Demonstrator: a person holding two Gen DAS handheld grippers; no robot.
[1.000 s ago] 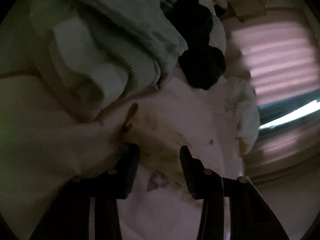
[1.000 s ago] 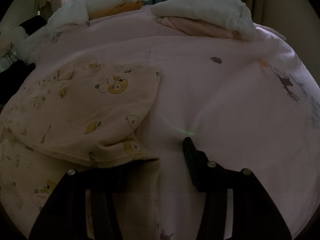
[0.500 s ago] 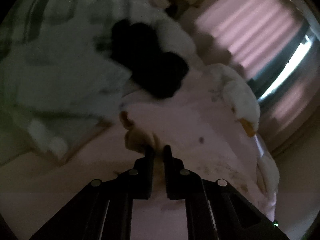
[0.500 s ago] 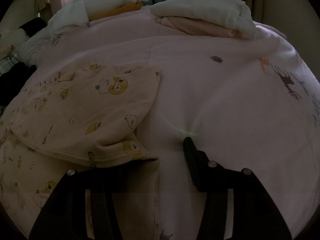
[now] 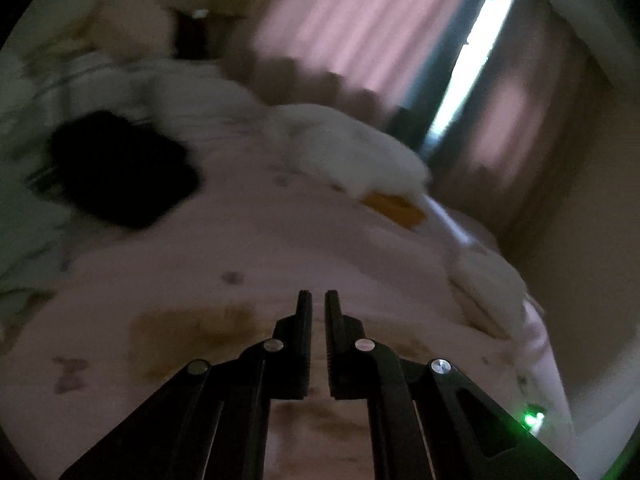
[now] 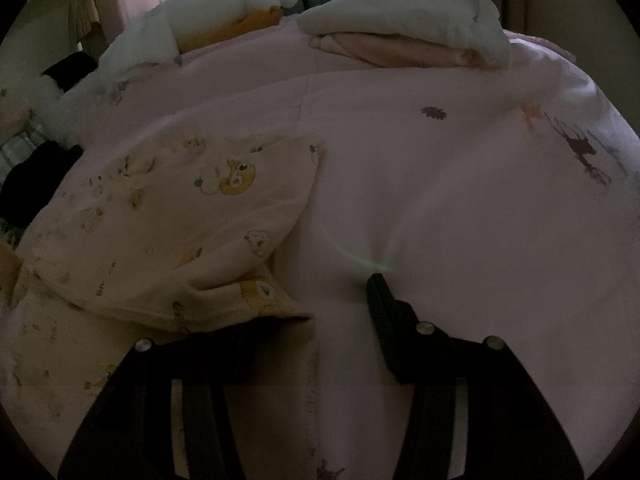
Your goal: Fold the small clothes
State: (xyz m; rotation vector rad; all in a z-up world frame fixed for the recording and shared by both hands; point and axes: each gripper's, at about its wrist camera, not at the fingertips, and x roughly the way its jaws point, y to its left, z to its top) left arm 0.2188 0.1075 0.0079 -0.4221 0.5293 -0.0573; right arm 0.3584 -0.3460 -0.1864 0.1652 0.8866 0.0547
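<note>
Nearby: folded stack, white plush, black garment on bedspread.

A: The left gripper is black, its two fingers ribbed inside, with round silver screws along the linkage.

B: The right gripper matches: black, a ridged finger pad, silver screw heads lower frame.

Printed garment spread on the bed, left of centre, one flap folded over. Beyond it, at the far edge: plush toy left, stack of folded clothes right. Dark clothing heaped far left.
</note>
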